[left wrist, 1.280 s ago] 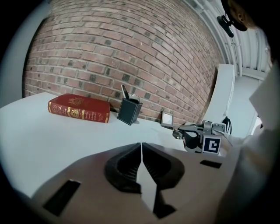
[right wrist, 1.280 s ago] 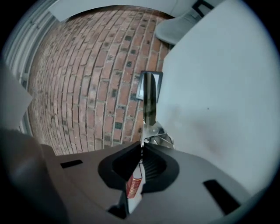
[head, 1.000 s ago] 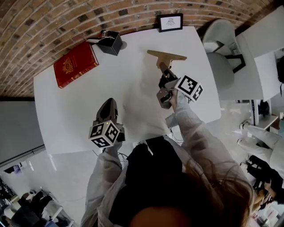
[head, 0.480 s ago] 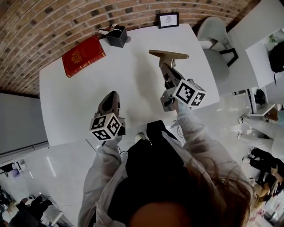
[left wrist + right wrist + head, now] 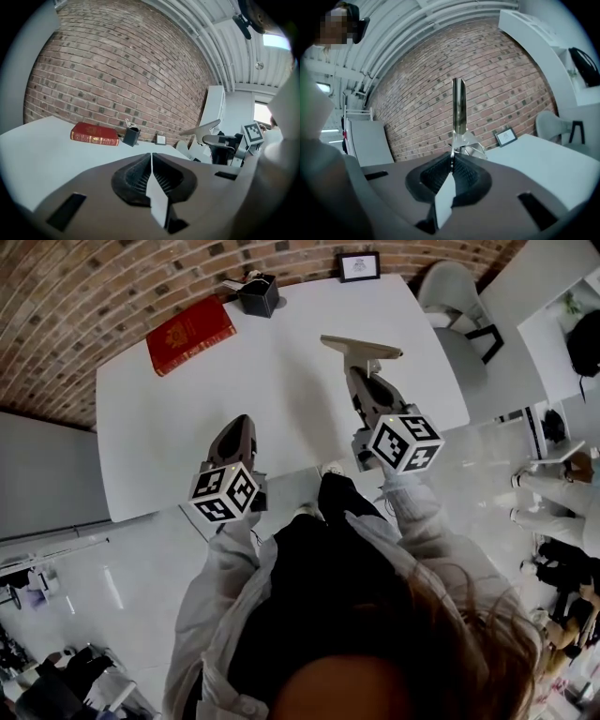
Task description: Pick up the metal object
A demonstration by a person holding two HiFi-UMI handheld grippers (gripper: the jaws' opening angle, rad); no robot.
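The metal object (image 5: pixel 361 348) is a flat T-shaped piece with a wide blade and a short stem. My right gripper (image 5: pixel 357 378) is shut on its stem and holds it in the air above the white table's (image 5: pixel 159 437) right half. In the right gripper view the blade (image 5: pixel 459 110) stands upright just beyond the closed jaws (image 5: pixel 452 159). The left gripper view shows the held object (image 5: pixel 202 128) off to the right. My left gripper (image 5: pixel 242 424) hangs over the table's near edge, shut with nothing in it (image 5: pixel 151 157).
A red book (image 5: pixel 190 334) lies at the table's far left. A black pen holder (image 5: pixel 259 294) and a small framed picture (image 5: pixel 359 265) stand along the brick wall. A grey chair (image 5: pixel 452 298) sits beyond the right corner.
The right gripper has risen toward the camera with the metal object, off the table. The table looks smaller and farther below. The left gripper stays near the front edge.
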